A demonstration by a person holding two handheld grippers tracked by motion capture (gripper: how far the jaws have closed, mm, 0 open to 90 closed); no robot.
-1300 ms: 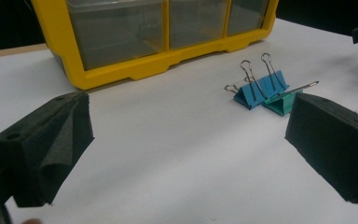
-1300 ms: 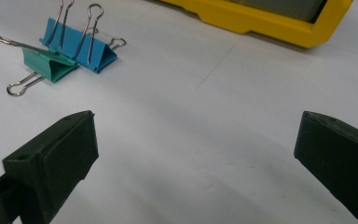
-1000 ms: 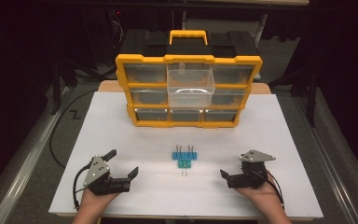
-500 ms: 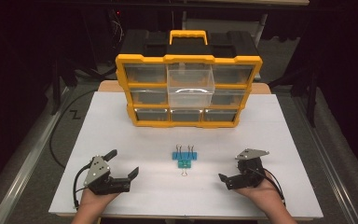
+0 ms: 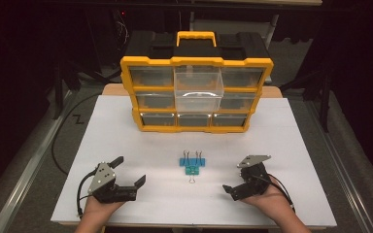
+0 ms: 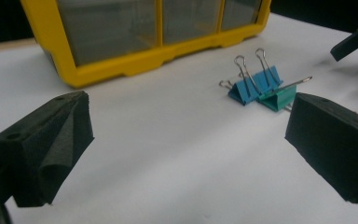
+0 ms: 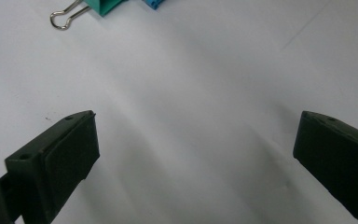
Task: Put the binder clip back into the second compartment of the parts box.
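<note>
Right gripper (image 5: 240, 180) has edged slightly toward the table's middle since a second ago; left gripper (image 5: 127, 174) sits where it was.

Both grippers rest low on the white sheet (image 5: 291, 141), jaws spread wide with nothing between them. The blue binder clip (image 5: 192, 160) and the teal binder clip (image 5: 191, 170) lie touching each other midway between the grippers, apart from both, in front of the yellow-framed drawer organizer (image 5: 196, 94), whose clear middle drawer (image 5: 198, 90) stands pulled out.
</note>
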